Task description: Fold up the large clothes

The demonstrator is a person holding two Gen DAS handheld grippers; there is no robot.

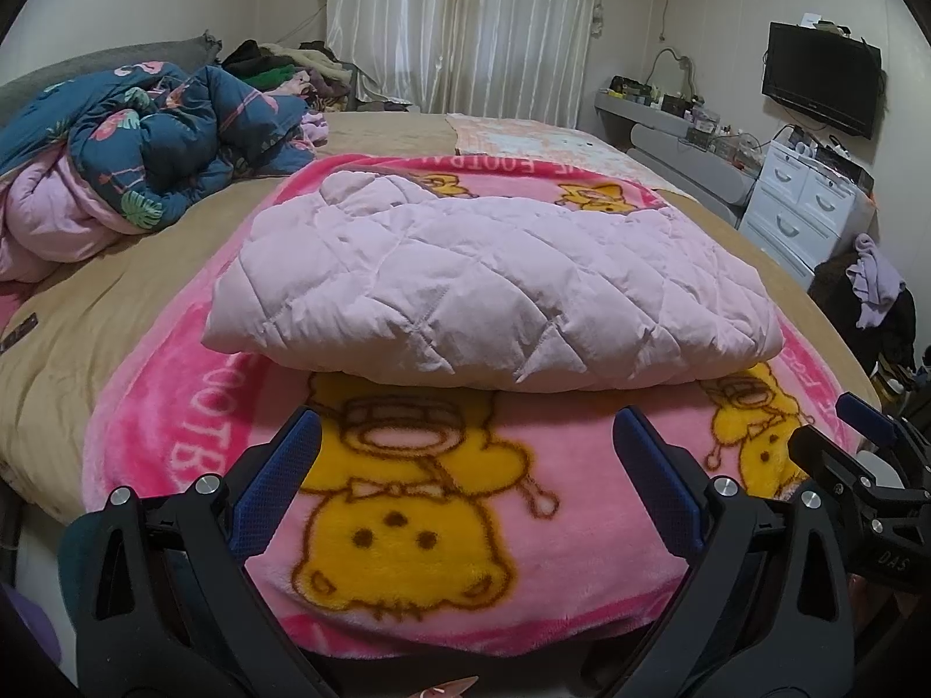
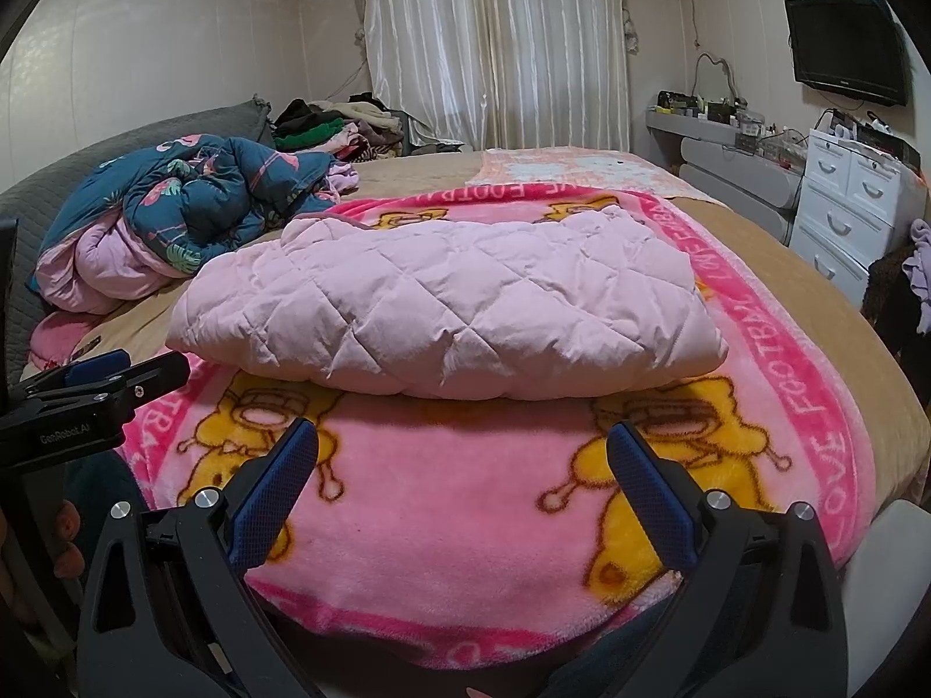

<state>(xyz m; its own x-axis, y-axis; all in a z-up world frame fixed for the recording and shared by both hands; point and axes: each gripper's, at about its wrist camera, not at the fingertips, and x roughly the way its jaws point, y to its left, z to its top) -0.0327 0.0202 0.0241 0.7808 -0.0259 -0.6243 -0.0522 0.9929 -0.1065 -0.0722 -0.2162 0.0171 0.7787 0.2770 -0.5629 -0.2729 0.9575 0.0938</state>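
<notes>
One folded quilted garment on one pink blanket, two gaping grippers

- Left wrist cam: low at the near edge of the bed, looking forward along the open left gripper toward the curtain.
- Right wrist cam: same height and heading, beside it to the right, along the right gripper.
- Both sit close to the pink cartoon blanket.
- Shared: folded quilted jacket, blanket, curtain, TV. Each cam catches the other gripper at frame edge.
</notes>
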